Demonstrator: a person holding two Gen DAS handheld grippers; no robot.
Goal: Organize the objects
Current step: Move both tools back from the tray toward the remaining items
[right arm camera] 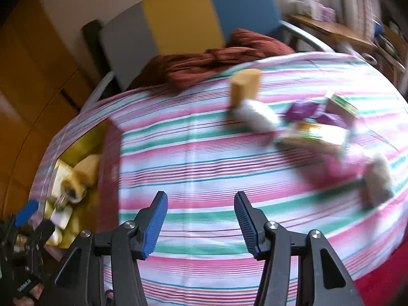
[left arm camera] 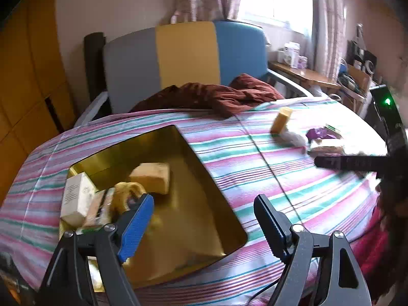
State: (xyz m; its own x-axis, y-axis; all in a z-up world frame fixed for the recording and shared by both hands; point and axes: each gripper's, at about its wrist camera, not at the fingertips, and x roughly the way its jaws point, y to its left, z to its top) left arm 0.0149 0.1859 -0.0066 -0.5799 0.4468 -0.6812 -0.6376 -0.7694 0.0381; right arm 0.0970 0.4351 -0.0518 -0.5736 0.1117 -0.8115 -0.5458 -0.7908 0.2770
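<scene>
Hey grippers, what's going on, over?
Left gripper open, empty, over gold tray. Right gripper open, empty. Loose boxes wait on striped sheet. Nothing blocking.

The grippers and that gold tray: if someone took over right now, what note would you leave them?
Left gripper: open, empty, above the gold tray.
Right gripper: open, empty, over the striped cloth.
Done: a white box, a tan block and a few blurred items lie in the tray.
Left: the yellow box, white tube, purple wrapper, green-edged box and others nearby remain on the cloth.
</scene>
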